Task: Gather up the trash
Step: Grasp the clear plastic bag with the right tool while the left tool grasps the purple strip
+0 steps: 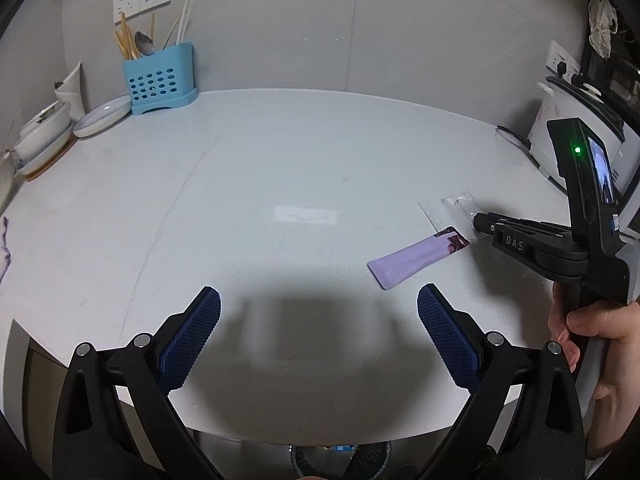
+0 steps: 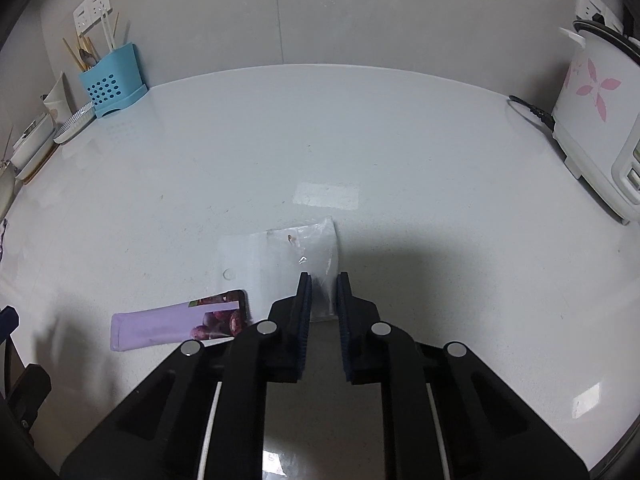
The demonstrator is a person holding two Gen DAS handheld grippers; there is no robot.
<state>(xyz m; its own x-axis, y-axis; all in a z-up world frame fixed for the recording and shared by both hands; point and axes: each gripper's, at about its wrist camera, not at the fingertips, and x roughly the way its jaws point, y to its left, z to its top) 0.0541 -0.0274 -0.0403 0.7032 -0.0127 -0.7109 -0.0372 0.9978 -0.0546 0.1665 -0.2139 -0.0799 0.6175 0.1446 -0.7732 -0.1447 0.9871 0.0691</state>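
Right gripper (image 2: 323, 282) sat low over the white counter (image 2: 400, 140), blue knurled pads drawn close, a narrow gap left between them; the near edge of the clear plastic bag (image 2: 280, 252) ran into that gap, but whether the pads actually pinched the film I could not tell. The bag was flat, crinkled, transparent, with a small round mark and a brownish speck, stretching ahead and left of the fingers. Just left of the claw lay a lilac sachet (image 2: 176, 326), long flat rectangle, glossy, dark fruit print at the end nearest the fingers, its printed end just beside the bag's corner. Left gripper (image 1: 319, 312) was spread wide, textured blue pads (image 1: 192, 338) holding nothing, above the counter's near edge; the sachet (image 1: 416, 258) was ahead and right of it, the right gripper (image 1: 478, 220) beyond that, tip on the bag (image 1: 448, 210). Far left: perforated blue plastic utensil caddy (image 1: 160, 80) with chopsticks and a spoon, ribbed dish (image 1: 102, 116). Far right: white rice cooker (image 2: 592, 112), pink flower print.
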